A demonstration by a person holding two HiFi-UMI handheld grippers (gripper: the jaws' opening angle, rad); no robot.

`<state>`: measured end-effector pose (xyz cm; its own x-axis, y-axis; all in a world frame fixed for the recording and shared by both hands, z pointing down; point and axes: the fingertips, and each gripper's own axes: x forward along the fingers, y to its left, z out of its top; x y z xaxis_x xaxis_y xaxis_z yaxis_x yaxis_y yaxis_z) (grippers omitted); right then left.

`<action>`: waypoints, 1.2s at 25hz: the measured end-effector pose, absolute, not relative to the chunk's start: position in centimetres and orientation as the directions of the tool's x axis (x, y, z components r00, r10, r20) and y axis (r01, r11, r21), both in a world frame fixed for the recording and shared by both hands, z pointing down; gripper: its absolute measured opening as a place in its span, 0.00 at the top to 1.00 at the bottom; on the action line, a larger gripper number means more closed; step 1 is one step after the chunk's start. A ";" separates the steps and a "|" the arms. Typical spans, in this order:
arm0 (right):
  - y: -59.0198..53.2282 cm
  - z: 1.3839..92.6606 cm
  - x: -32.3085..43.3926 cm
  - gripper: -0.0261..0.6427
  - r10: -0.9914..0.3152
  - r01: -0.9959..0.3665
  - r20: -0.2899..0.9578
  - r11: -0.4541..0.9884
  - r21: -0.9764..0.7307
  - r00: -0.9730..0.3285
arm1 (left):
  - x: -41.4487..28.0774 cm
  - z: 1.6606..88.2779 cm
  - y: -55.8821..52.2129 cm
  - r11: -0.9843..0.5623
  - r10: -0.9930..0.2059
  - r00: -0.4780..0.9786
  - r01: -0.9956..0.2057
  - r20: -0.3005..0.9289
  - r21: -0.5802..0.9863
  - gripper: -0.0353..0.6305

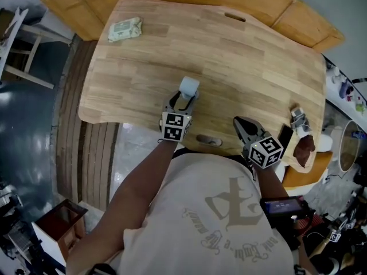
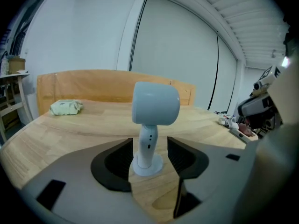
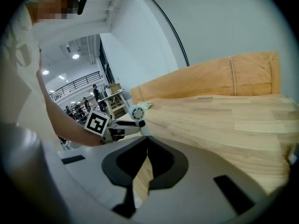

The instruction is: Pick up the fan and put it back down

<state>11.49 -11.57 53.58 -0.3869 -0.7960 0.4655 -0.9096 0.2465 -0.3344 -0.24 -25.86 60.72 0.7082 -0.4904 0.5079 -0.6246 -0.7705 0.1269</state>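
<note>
Left tongs [image 2: 149, 154] spread astride the stem of the upright fan [image 2: 155, 102], pads clear; right tongs [image 3: 145, 146] pressed together, idle; keep the left centred so neither pad tips it.

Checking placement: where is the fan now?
In the head view, the fan stands upright on the table near its front edge, between the open jaws of the left hand-held gripper.

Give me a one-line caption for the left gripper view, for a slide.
Small pale-blue fan standing upright on the wooden table between the open jaws of the left gripper.
</note>
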 end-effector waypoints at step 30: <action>-9.6 53.9 13.1 0.94 -0.825 -0.931 0.471 0.165 -0.326 -0.312 | -1.1 60.0 -27.5 -0.749 -0.553 0.675 -0.660 0.488 0.064 0.74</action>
